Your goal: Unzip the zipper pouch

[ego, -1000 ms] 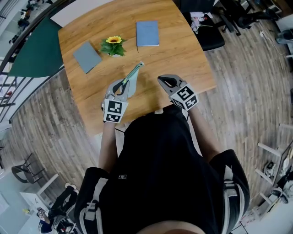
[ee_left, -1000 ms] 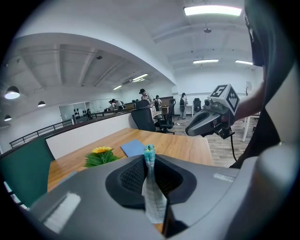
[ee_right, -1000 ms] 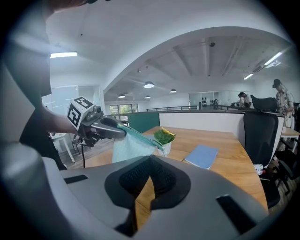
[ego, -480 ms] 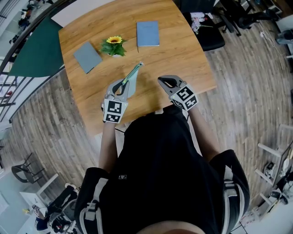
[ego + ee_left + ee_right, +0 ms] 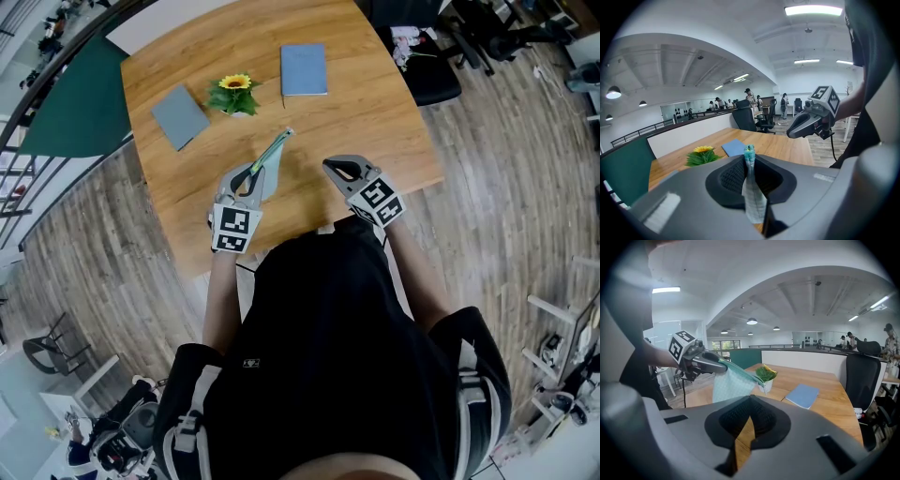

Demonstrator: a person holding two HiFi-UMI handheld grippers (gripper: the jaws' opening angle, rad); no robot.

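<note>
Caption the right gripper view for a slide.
Left gripper holds a pale green checked zipper pouch over the wooden table; right gripper shut, empty.

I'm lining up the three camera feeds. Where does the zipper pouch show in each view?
Head view: zipper pouch mid-table, slanting up-right from the left tool.
Left gripper view: pouch bottom centre, edge-on, clamped between that tool's jaws.
Right gripper view: pouch left of centre, hanging from the left tool.
Shared landmark: the potted sunflower, beyond the pouch in every view.
</note>
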